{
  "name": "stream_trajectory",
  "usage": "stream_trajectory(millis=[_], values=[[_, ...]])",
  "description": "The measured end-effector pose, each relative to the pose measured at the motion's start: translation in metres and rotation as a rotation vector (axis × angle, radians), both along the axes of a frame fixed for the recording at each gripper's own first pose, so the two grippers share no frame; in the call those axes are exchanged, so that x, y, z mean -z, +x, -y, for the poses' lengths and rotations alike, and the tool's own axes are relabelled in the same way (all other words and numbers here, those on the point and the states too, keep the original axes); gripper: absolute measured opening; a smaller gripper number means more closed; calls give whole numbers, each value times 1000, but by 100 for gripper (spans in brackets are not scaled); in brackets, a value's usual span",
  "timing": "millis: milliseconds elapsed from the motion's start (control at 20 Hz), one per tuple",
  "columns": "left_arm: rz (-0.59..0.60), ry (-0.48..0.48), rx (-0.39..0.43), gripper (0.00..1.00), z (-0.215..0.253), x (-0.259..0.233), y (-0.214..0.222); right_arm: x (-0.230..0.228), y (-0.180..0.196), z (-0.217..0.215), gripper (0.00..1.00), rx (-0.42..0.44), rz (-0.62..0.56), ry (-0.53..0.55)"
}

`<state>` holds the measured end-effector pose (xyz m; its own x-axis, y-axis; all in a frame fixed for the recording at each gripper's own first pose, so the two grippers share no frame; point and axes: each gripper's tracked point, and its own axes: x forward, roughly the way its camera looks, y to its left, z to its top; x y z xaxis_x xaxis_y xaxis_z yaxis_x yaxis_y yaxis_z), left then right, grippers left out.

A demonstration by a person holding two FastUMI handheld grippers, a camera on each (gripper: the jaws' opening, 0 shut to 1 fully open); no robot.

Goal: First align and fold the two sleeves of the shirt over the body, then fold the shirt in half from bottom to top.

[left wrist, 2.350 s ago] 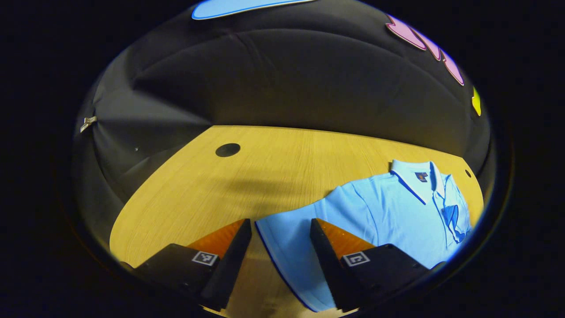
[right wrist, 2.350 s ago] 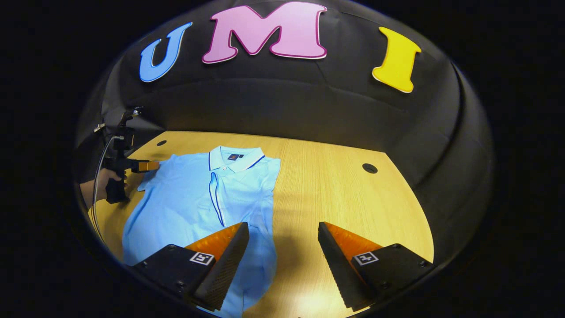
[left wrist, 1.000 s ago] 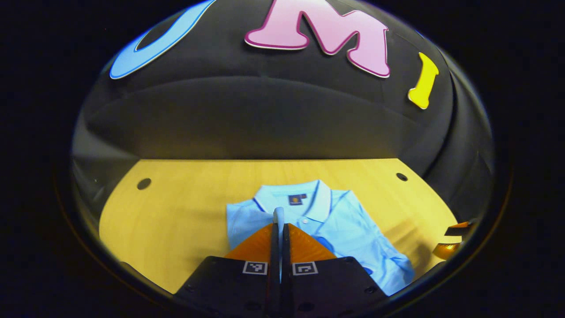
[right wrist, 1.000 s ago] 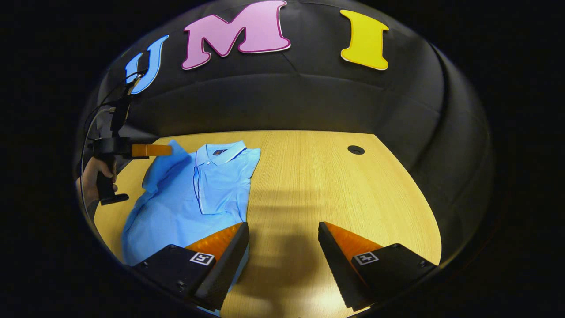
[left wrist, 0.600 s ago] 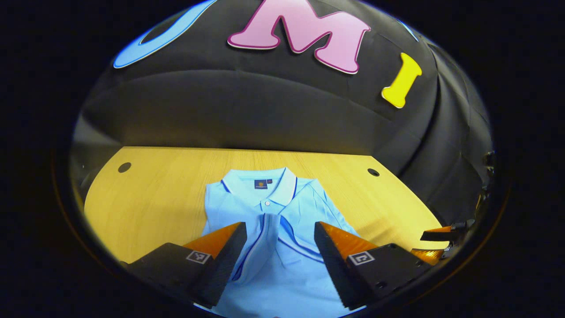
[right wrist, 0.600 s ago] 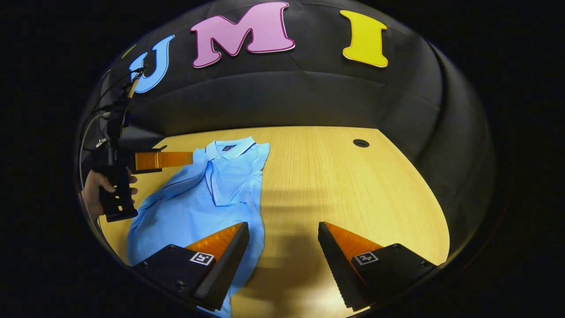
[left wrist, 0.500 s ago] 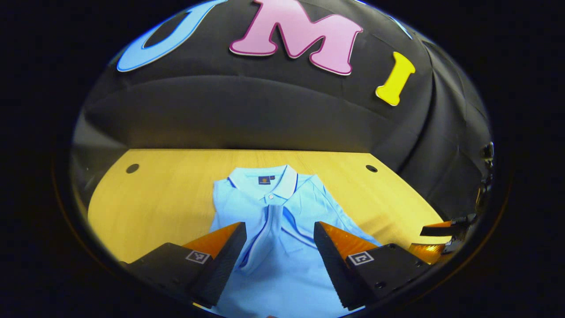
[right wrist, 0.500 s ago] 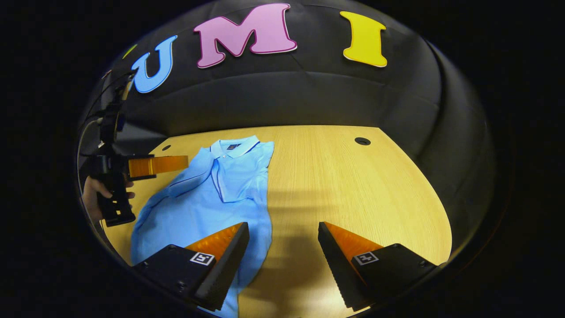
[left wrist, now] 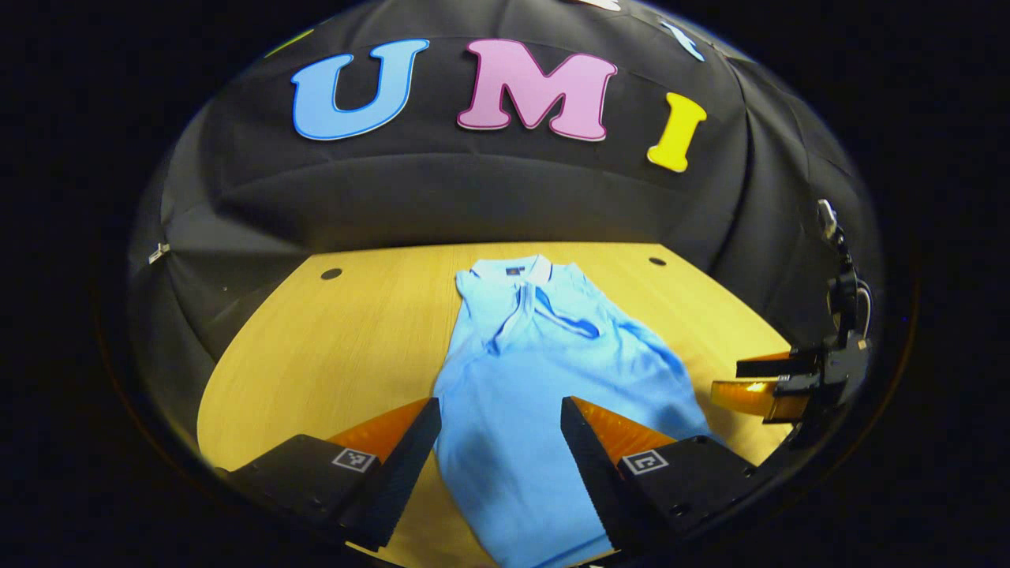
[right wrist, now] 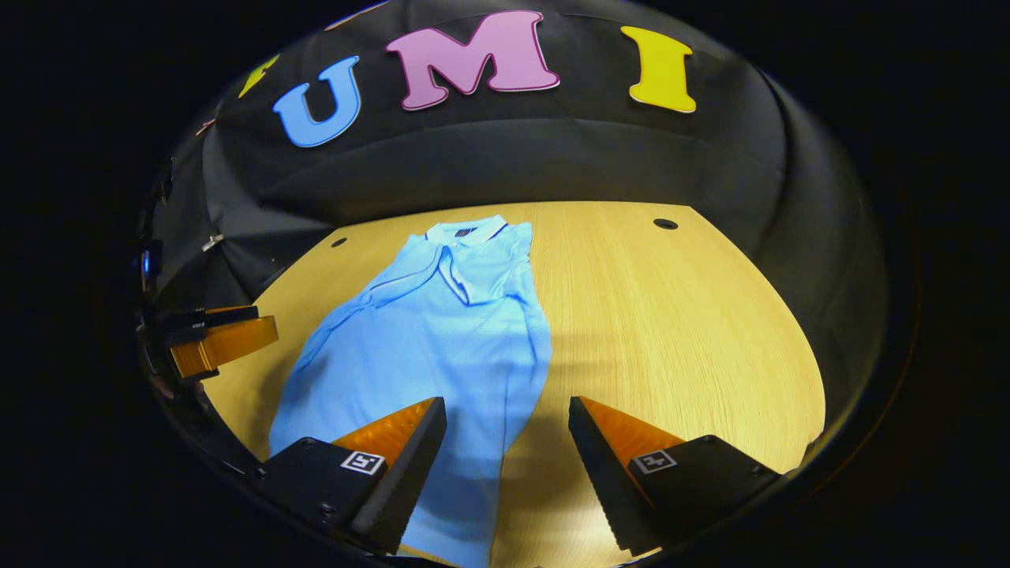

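On table [left wrist: 347, 331] shirt [left wrist: 536, 371] lies, sleeves folded; both hand-held grippers [left wrist: 497, 442] [right wrist: 505, 442] spread, above hem.

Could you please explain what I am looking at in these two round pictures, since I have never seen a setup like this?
There is no robot here: a person holds a two-finger gripper in each hand, and a fisheye camera rides on each one, looking forward along its fingers.

In the left gripper view, the two wedge shapes at the bottom belong to the left gripper. In the right gripper view, they belong to the right gripper. Each camera also catches the other gripper near the edge of its picture.

On the wooden table lies a light blue polo shirt, collar toward the far wall, with both sleeves folded over the body. The bottom-to-top fold is not yet done.

Both grippers are open and hold nothing; they are near the shirt's lower part.
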<state>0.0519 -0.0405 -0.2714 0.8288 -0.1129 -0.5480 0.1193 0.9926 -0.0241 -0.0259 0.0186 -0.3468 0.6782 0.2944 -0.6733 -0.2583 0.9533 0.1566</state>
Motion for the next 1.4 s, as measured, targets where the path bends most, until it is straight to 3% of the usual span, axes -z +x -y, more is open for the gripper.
stream_trajectory(millis=[400,750,800,950,1000,1050,1100,1150,1200,1250,1350,1400], values=[[-162,-24,-22,98,13,71,-100,23,-79,-8,98,15,-88,12],[-224,30,-71,98,4,106,-118,48,-115,-10,97,33,-160,-7],[-217,52,-61,94,4,106,-116,43,-109,-11,97,43,-119,-2],[-215,51,-59,97,9,106,-114,51,-111,-5,92,48,-126,-66],[-215,51,-52,91,12,106,-114,50,-108,-4,88,47,-115,-85],[-216,52,-27,86,17,106,-113,53,-108,-7,73,41,-120,-94],[-209,55,7,70,25,107,-111,53,-104,-8,57,43,-113,-96],[-204,56,30,60,29,106,-110,52,-105,-10,41,18,-116,-98],[-197,51,39,40,33,105,-113,53,-101,-10,27,14,-124,-99],[-196,52,33,20,36,104,-112,53,-101,-11,19,18,-126,-88],[-207,36,21,7,37,104,-111,50,-104,-16,7,-26,-145,-62],[-224,-1,0,7,37,102,-110,51,-104,-17,6,-34,-160,-47]])
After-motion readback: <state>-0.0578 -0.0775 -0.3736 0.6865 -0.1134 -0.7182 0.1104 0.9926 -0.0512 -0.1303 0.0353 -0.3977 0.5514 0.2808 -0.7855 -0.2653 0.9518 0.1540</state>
